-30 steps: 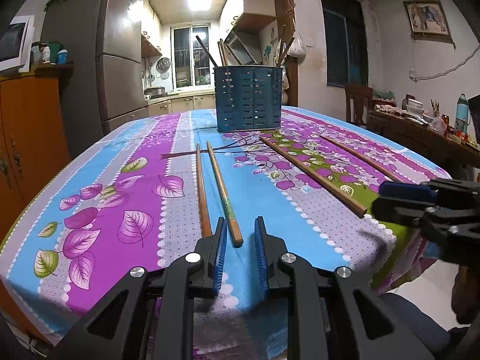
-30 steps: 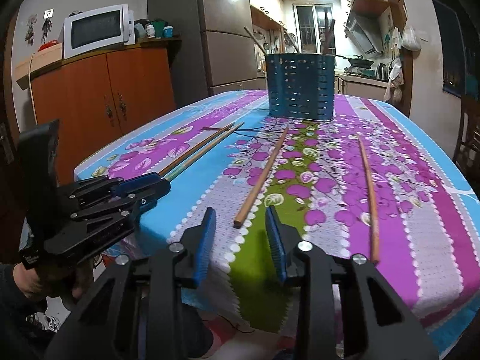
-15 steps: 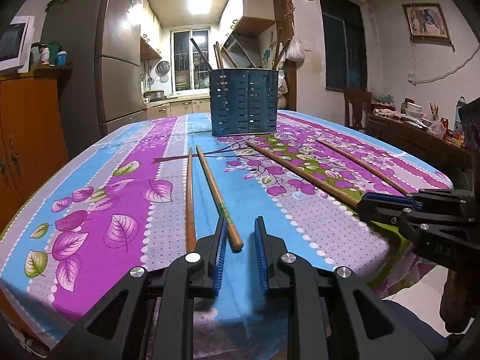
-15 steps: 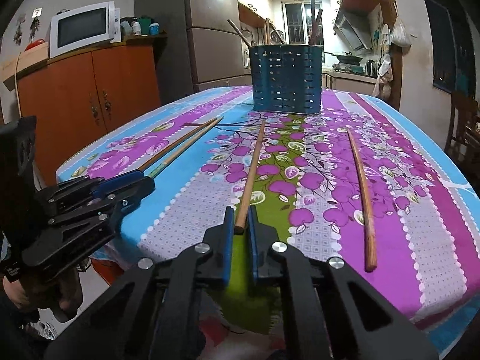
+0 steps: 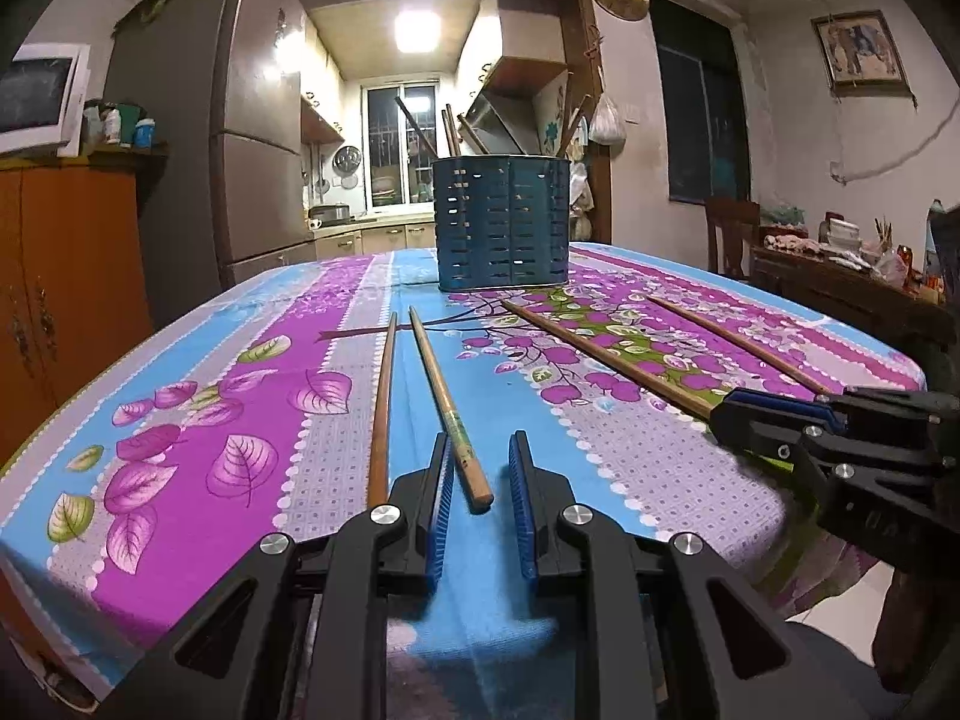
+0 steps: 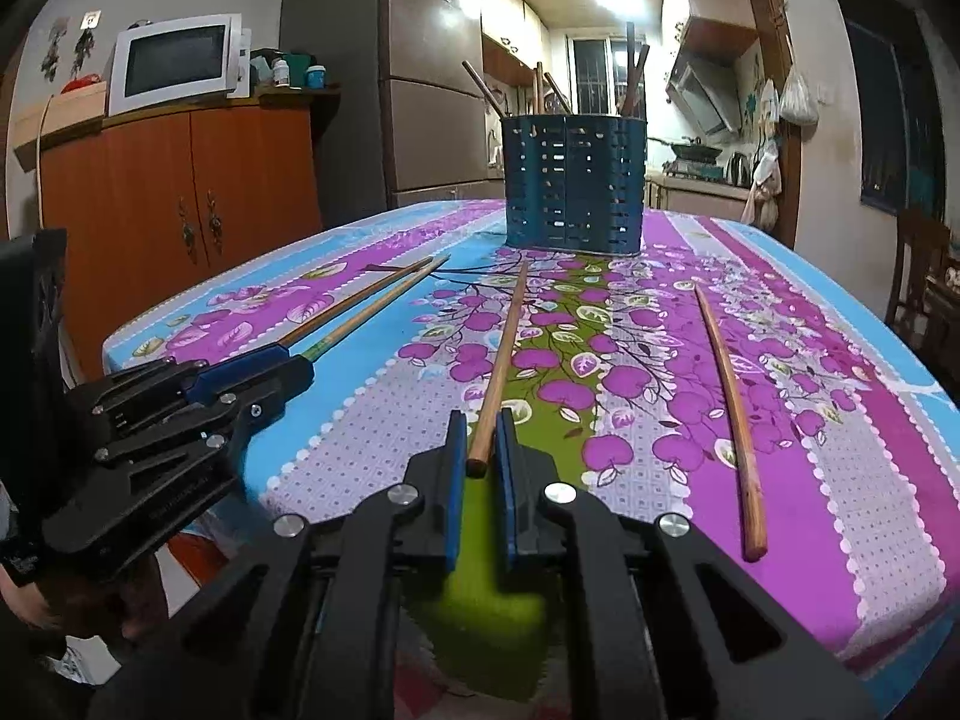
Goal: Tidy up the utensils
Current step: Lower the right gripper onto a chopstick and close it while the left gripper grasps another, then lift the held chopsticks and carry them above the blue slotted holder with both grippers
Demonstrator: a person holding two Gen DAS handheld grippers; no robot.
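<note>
Several wooden chopsticks lie on the flowered tablecloth. A blue slotted utensil holder (image 5: pixel 503 223) stands at the far middle with several sticks in it; it also shows in the right wrist view (image 6: pixel 575 185). My left gripper (image 5: pixel 479 480) is open, its jaws on either side of the near end of a green-banded chopstick (image 5: pixel 447 407). Another chopstick (image 5: pixel 382 407) lies just left of it. My right gripper (image 6: pixel 480 444) is shut on the near end of a chopstick (image 6: pixel 503 360). A further chopstick (image 6: pixel 727 402) lies to its right.
The table's near edge (image 5: pixel 180 600) runs just under both grippers. An orange cabinet (image 6: pixel 180 204) with a microwave (image 6: pixel 177 63) stands left, a fridge (image 6: pixel 432 84) behind. A chair and cluttered side table (image 5: pixel 840 276) stand to the right.
My right gripper has closed on the end of the middle chopstick. My left gripper has moved forward so the green-banded chopstick's end lies between its open jaws.
</note>
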